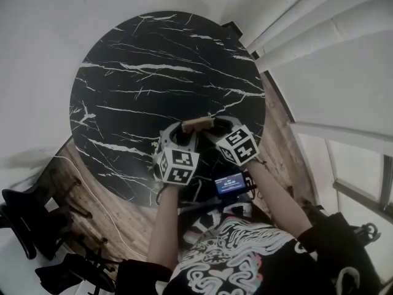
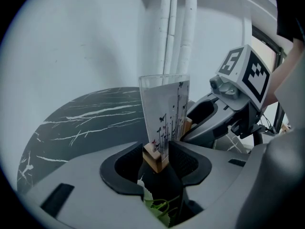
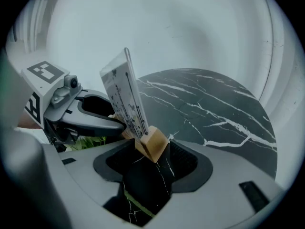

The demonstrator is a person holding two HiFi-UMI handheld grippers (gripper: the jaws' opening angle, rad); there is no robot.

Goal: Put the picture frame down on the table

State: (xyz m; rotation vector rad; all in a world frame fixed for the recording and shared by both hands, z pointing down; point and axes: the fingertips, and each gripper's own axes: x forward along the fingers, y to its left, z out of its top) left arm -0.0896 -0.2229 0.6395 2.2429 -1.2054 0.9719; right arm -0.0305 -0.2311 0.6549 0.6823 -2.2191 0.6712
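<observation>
Clear picture frame point(image 2: 164, 113), upright, wooden base point(image 3: 151, 144)

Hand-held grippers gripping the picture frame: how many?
2. The left hand-held gripper clamps one bottom end of the picture frame; the right hand-held gripper clamps the other bottom end. No others are visible.

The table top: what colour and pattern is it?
Black table top with white marble veining, best in the head view.

Wood floor point(image 1: 93, 209), white pipes point(image 2: 177, 27), small lit screen point(image 1: 229, 182)
</observation>
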